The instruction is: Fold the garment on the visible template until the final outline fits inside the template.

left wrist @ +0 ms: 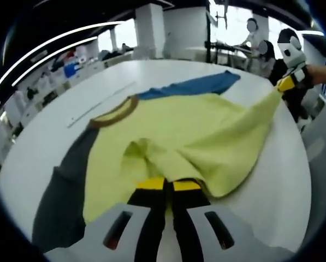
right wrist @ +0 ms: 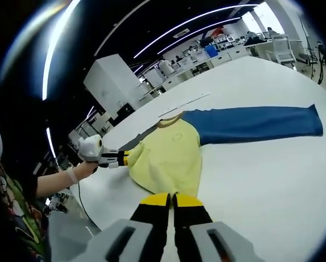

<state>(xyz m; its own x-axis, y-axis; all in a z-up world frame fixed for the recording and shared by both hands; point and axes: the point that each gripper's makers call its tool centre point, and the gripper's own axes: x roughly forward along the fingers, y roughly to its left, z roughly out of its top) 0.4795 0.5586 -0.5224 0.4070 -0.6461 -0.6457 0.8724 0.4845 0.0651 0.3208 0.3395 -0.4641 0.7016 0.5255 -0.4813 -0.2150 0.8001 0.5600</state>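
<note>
**Yellow shirt pinched at two hem corners over the white table**

Yellow fabric makes up the body of the garment [left wrist: 195,142], which lies on the white table [left wrist: 59,147] with a brown collar [left wrist: 116,113] at about 10 o'clock in the left gripper view. A grey sleeve [left wrist: 64,191] runs down toward 8 o'clock, and a blue sleeve [left wrist: 195,85] stretches away toward 1 o'clock.

The left gripper [left wrist: 168,184] rises from 6 o'clock in its own view. Its yellow-tipped jaws are pressed together with a bunched fold of the yellow cloth caught between them, lifted a little off the table. In the right gripper view it comes in from 9 o'clock [right wrist: 124,158], held by a hand [right wrist: 78,170], nipping the shirt's edge.

The right gripper [right wrist: 172,200] likewise has its jaws closed tight on the lower edge of the garment [right wrist: 171,155], at 6 o'clock in its view. From the left gripper view it sits at 2 o'clock [left wrist: 285,83], drawing a corner of the cloth out into a point.

A thin line [right wrist: 184,103], possibly the template edge, is marked on the table beyond the collar [right wrist: 170,121].
</note>
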